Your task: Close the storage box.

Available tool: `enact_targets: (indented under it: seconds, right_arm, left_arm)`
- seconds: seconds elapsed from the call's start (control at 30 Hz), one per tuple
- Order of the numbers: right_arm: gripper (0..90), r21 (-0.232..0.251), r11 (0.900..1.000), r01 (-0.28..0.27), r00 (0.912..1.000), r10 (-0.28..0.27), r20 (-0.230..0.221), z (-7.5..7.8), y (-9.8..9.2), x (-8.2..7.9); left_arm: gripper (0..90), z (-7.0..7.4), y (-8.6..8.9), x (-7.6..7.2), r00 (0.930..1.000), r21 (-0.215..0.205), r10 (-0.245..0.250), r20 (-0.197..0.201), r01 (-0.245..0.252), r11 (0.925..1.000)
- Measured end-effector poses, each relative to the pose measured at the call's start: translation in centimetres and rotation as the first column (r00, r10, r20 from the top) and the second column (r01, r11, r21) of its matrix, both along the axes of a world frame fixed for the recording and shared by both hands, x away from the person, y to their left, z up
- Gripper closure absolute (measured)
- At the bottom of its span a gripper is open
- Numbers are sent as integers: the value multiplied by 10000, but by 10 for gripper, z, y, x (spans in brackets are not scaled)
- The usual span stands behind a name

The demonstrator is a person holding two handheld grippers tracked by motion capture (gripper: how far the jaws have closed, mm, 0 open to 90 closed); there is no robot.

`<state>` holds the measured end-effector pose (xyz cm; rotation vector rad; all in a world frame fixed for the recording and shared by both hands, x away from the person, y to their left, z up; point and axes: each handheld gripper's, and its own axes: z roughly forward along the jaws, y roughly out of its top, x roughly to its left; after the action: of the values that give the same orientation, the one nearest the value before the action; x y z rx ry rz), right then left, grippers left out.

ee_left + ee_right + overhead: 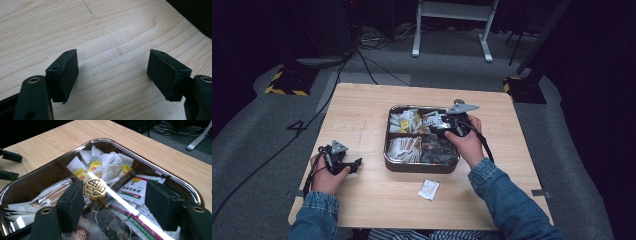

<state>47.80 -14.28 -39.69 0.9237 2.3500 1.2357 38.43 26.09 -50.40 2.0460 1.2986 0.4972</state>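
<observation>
— Step in hand?

— Looks like work at the gold knob (95,188) in the middle of the tin tray (140,156). Right gripper (115,186) hangs over it with jaws roughly half apart, gripping nothing. Knob sits just beside the left-hand jaw, inside the gap; cannot tell whether touching. Well clear of the right-hand one.

— Knob of what?

— Probably a clear lid (125,205), going by the glare stripe running between the jaws. Hard to be sure.

— Left gripper (112,60)?

— Parked low over the bare table (112,25), jaws wide, nothing between them.

— Next move?

— Depends. To lift: centre the gap on the knob, then close squarely, since a small round knob would slip from an off-centre pinch. To leave it: draw straight back without nudging it. Also a loose sachet (428,189) lying on the table outside the tray, perhaps next to be fetched.

— Any writing?

— Raised ornamental emblem on the knob, like a stylised character. Yellow tags on the tea bags (95,166) beyond the jaw tips, with small red marks, unreadable. Red-and-green banded packets (135,187) near the right-hand jaw, print too small to make out.
</observation>
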Motion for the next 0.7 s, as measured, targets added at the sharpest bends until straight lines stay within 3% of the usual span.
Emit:
enact_targets:
  seconds: [0.1,0.23,0.7]
  right_arm:
    - [328,-64,9998,-173,9998,174,78,3,-8,-3]
    - [328,-439,9990,-107,9981,133,608,9,-22,-10]
    - [325,102,9986,521,9983,-523,243,17,-84,-25]
  left_arm:
    - [257,0,0,0,10000,-8,2,19,-2,10000]
    - [257,0,0,0,10000,-9,2,19,-2,10000]
    - [257,0,1,-3,10000,-15,-67,31,67,10000]
